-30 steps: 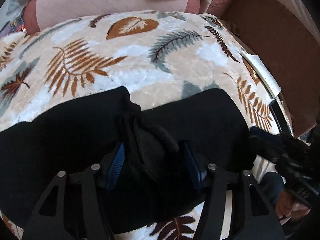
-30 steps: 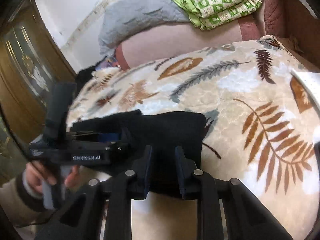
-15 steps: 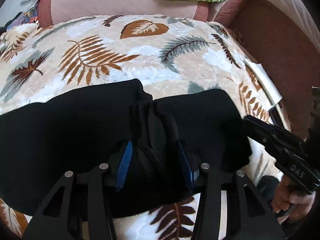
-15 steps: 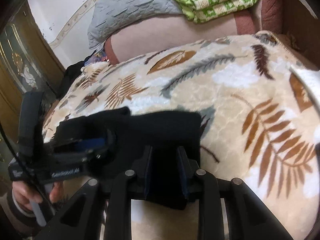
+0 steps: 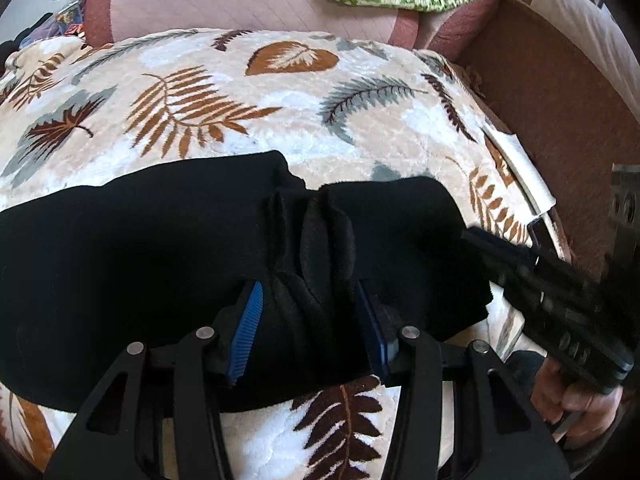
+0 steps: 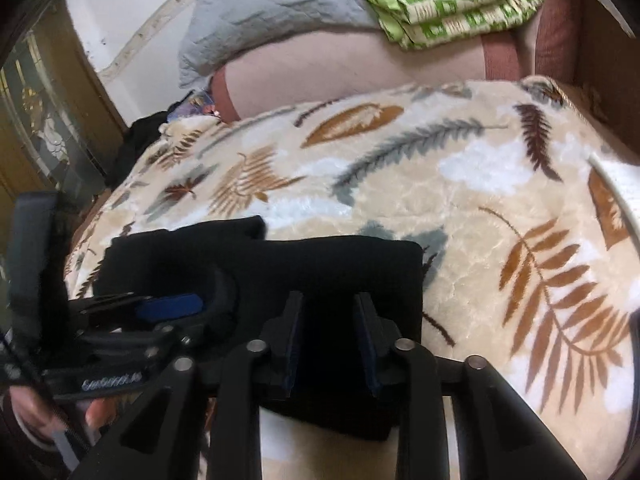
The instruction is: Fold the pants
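Black pants (image 5: 132,248) lie as a long band across the leaf-print blanket (image 5: 224,120), lower half of frame, long axis left-right. Left gripper (image 5: 310,320) pinches a bunched ridge mid-band; right gripper (image 6: 326,340), at the band's right end, is opening, cloth between its jaws

Matt black fleecy pants (image 5: 140,240) lie on a plush leaf-patterned blanket (image 5: 280,128); the gripper pads (image 5: 248,332) look ribbed blue rubber.
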Available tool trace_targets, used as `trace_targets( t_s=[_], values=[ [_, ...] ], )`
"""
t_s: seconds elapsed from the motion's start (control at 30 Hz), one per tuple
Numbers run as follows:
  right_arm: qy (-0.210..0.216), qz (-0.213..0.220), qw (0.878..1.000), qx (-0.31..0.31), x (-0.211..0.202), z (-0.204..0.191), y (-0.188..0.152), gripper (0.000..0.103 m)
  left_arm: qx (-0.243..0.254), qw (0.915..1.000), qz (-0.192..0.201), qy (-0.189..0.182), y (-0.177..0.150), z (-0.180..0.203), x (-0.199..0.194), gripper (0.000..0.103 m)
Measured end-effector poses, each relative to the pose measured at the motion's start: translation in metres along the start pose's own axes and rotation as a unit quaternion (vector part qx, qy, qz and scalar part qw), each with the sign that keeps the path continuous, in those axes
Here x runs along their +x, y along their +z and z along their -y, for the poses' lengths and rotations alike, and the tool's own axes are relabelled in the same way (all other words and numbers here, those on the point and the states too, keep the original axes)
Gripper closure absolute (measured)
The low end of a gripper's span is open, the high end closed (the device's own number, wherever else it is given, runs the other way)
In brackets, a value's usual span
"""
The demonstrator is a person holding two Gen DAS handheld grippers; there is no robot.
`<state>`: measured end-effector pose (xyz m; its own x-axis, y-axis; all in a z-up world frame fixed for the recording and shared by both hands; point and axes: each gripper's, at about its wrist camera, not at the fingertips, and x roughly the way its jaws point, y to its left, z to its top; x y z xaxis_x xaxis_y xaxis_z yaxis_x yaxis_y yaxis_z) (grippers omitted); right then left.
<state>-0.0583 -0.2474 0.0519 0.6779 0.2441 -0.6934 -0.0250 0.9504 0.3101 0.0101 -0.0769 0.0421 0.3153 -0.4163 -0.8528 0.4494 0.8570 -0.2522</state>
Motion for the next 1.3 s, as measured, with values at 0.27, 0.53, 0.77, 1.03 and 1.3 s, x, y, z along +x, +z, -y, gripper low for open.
trace_targets(
  t_s=[0.27, 0.53, 0.77, 1.03, 1.3],
  values=[
    [0.005, -0.023, 0.999, -0.023, 0.007, -0.021, -0.01, 0.067, -0.021, 0.9996, 0.017, 0.012, -0.007, -0.015, -0.02, 0.046],
    [0.02, -0.011, 1.0, -0.018, -0.001, -0.034, -0.011, 0.059, -0.068, 0.9965, 0.049, 0.002, -0.013, -0.041, -0.047, 0.032],
    [0.029, -0.025, 0.999, -0.026, -0.001, -0.041, -0.024, 0.059, -0.09, 0.9943, 0.057, 0.009, -0.021, -0.057, -0.06, 0.032],
    [0.024, 0.006, 1.0, -0.008, -0.021, -0.033, -0.013, 0.057, -0.118, 0.9906, 0.067, 0.016, -0.03, -0.072, -0.072, 0.032],
    [0.025, 0.007, 1.0, 0.002, -0.023, -0.032, -0.011, 0.052, -0.14, 0.9869, 0.077, 0.024, -0.042, -0.087, -0.083, 0.032]
  ],
)
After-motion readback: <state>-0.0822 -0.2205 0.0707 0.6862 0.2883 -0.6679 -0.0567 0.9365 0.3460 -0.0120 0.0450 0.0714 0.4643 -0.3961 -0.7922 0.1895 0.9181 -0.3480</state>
